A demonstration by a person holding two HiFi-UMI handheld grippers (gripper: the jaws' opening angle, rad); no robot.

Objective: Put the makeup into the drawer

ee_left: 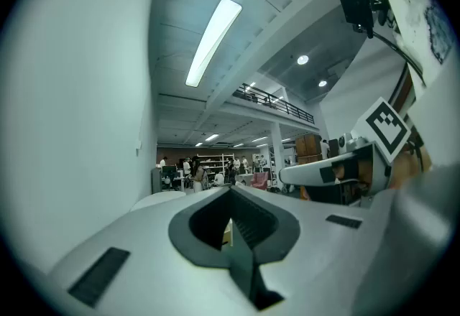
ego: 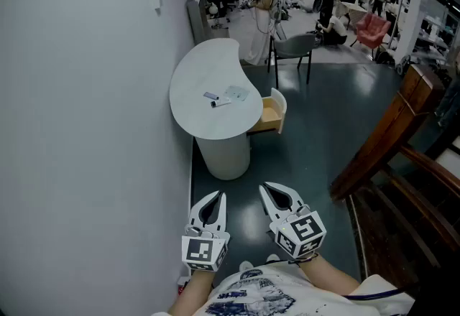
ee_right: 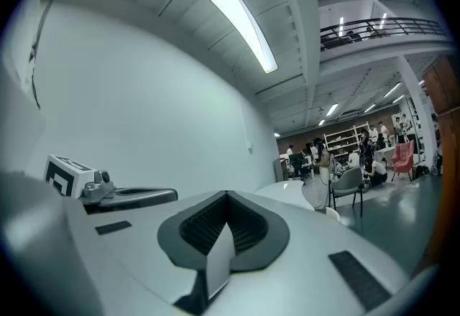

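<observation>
White table bears makeup tubes, long axes crosswise; left gripper and right gripper jaws closed, empty.

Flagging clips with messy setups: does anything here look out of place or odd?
Nothing stands out. The makeup lies on the white table, the drawer stands open, and the left gripper and right gripper are shut, empty, well short of it.

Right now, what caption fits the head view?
Left gripper and right gripper, both shut, face a white table with makeup and an open drawer.
</observation>
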